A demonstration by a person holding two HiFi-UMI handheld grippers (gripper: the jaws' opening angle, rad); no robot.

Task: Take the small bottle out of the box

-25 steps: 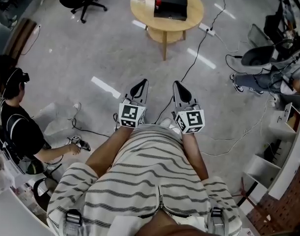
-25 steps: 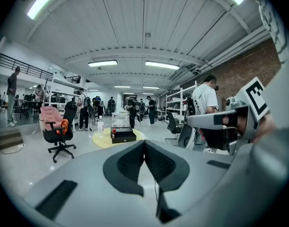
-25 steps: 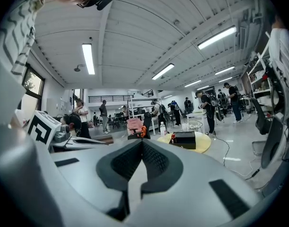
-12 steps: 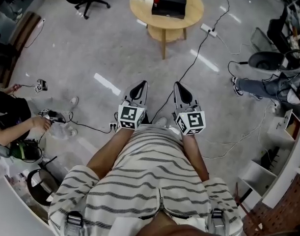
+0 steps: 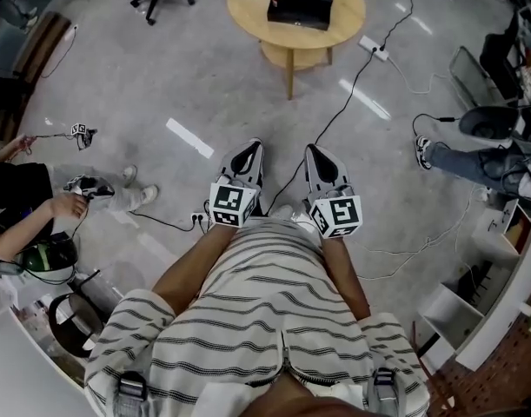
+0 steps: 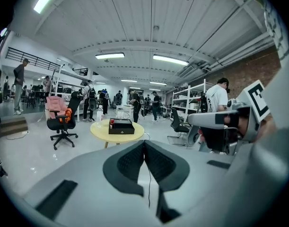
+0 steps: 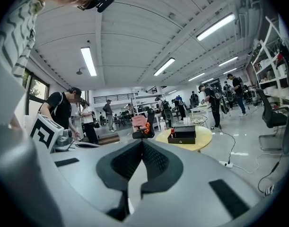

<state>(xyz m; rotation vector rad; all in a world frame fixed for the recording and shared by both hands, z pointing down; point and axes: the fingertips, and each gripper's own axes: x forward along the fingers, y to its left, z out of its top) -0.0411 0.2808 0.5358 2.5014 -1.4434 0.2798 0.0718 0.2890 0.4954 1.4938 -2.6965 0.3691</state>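
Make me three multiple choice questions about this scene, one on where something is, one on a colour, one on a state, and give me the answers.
1. Where is the box?
A. on the round table
B. on a sofa
C. inside a cupboard

2. What colour is the box?
A. white
B. black
C. green

3. How do the jaws of the left gripper and right gripper stand?
A. both wide apart
B. both closed, empty
C. one open, one closed

Answers:
1 A, the head view shows it lying on the tabletop.
2 B, its top and sides are black in every view.
3 B, each gripper view shows the pads meeting with nothing between them.
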